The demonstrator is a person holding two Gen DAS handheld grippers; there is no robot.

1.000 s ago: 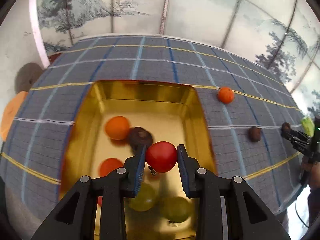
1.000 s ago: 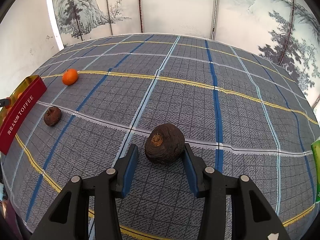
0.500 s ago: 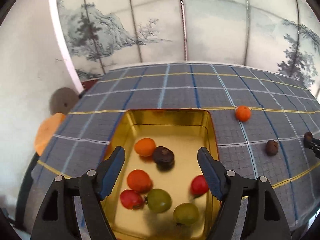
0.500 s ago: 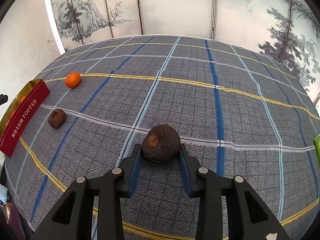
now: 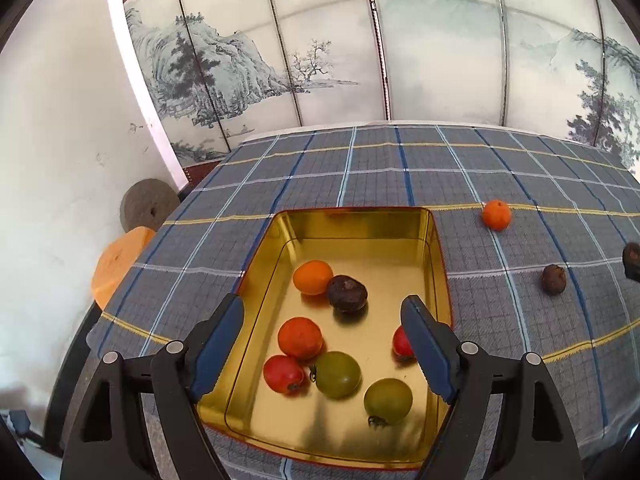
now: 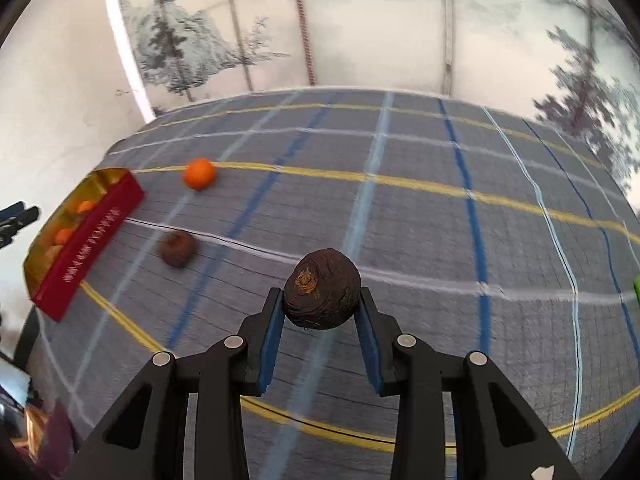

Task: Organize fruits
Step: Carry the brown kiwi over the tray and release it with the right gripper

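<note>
- Dark brown fruit (image 6: 322,289) sits clamped between the jaws of the right hand-held gripper (image 6: 322,312), above the checked desk (image 6: 420,220).
- Left hand-held gripper (image 5: 320,344) hangs spread wide, empty, over the gold tin (image 5: 360,236).
- A tangerine (image 6: 199,173) lies at ten o'clock of the held fruit.

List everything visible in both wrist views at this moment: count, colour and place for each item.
Tin: one, gold inside, red outside, on the tablecloth.
Fruits in tin: seven; orange, dark brown, orange-red, two red, two green.
Loose orange fruit: one, on cloth right of the tin.
Loose dark fruit: one, brown, on cloth further right.
Held dark fruit: one, brown, between the right fingers.
Tablecloth: one, grey-blue plaid.
Painted screen: one, pale, behind the table.
Left gripper: open above the tin.
Right gripper: shut on the fruit.
</note>
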